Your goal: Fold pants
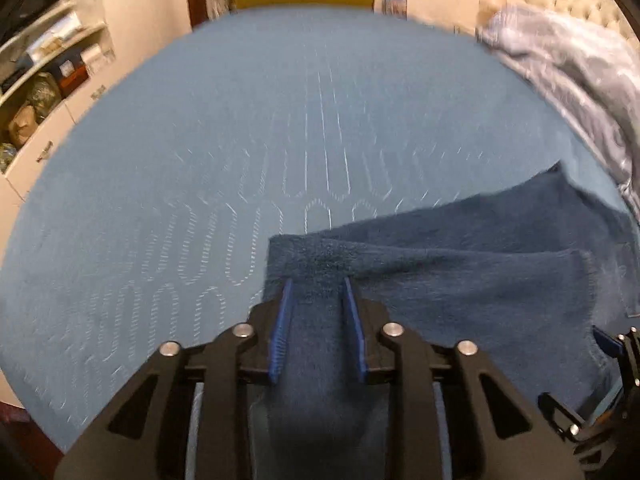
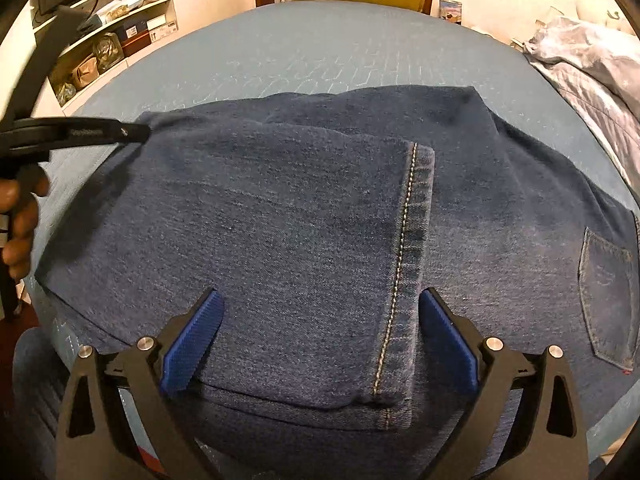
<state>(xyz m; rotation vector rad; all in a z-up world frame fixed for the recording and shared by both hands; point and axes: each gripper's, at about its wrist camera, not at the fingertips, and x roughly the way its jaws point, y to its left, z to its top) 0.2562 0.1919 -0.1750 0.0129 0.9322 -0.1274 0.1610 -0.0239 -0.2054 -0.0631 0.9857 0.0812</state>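
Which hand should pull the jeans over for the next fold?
Probably the left: the left gripper already has a fold of the jeans between its pads. The right gripper is wide open, holding nothing.

The left gripper (image 1: 316, 292) was a black, angular plastic frame with cut-out slots, silver round screw heads at its linkage pivots, and two ribbed blue pads (image 1: 282, 320) lining its fingers. The right gripper (image 2: 320, 336) matched it: black linkage arms, silver screws, wide ribbed blue pads (image 2: 194, 342). The person's hand (image 2: 20, 220) showed no glove, and the trouser leg (image 2: 32, 380) was blue denim.
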